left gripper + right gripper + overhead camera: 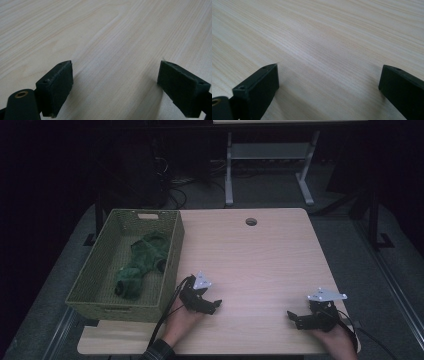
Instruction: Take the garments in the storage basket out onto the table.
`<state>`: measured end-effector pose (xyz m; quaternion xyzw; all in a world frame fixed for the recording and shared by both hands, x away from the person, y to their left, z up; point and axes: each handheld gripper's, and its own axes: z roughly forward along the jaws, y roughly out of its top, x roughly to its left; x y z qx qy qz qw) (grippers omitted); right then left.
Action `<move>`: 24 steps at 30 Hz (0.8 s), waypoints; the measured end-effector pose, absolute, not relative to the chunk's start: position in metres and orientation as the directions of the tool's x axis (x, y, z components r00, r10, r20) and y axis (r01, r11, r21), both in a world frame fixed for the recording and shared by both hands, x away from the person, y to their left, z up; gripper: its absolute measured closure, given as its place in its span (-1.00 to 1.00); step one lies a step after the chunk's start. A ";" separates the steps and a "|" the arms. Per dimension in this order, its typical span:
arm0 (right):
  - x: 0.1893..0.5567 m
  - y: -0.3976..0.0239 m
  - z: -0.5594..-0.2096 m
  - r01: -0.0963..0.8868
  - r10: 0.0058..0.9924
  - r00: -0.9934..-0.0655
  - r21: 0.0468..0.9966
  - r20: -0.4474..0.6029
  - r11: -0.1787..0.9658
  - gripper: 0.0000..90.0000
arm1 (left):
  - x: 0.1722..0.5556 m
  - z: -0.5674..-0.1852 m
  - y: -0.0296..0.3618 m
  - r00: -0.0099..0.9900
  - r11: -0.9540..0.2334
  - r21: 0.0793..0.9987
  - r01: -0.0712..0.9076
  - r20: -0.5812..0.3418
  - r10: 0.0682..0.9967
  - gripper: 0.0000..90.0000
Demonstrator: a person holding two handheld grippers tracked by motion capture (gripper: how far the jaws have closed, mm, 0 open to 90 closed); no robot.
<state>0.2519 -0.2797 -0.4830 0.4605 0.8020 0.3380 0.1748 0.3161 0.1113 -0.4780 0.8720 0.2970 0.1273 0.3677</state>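
The green cloth [142, 262] lies crumpled inside the basket [170, 270] at the table's [260, 260] left edge, well apart from both grippers. Judged from here, the likeliest trouble is the basket's near wall: it stands between the left gripper [212, 305] and the cloth, so a low, level reach could be stopped by the rim or could push the basket off the table's edge, part of it already overhanging the left side. A shallow pinch might also take only a fold, and the cloth could be dragged against the woven wall and snagged. The trailing cable near the basket's corner could be caught as well.

The left gripper is held low over the bare wood, just right of the basket's near corner, pointed forward and toward the right; its jaws are seen wide apart in the left gripper view, with nothing between them. The right gripper [292, 316] is rested near the table's front right corner, pointed toward the left, its jaws likewise spread over empty wood. Both hands are kept close to the near edge.
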 end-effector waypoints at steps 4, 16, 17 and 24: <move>0.252 -0.280 -0.483 0.621 0.857 -0.515 0.703 0.031 0.347 -0.94 | 0.316 -0.478 0.111 0.791 -0.553 0.717 0.424 0.004 0.611 -0.72; 0.252 -0.280 -0.483 0.619 0.856 -0.517 0.703 0.030 0.349 -0.95 | 0.317 -0.478 0.112 0.805 -0.556 0.721 0.414 -0.004 0.594 -0.72; 0.252 -0.280 -0.483 0.620 0.856 -0.517 0.703 0.030 0.349 -0.94 | 0.317 -0.477 0.113 0.805 -0.553 0.720 0.419 -0.012 0.593 -0.72; 0.252 -0.280 -0.483 0.619 0.856 -0.517 0.703 0.030 0.349 -0.95 | 0.317 -0.472 0.114 0.813 -0.549 0.726 0.414 -0.024 0.581 -0.71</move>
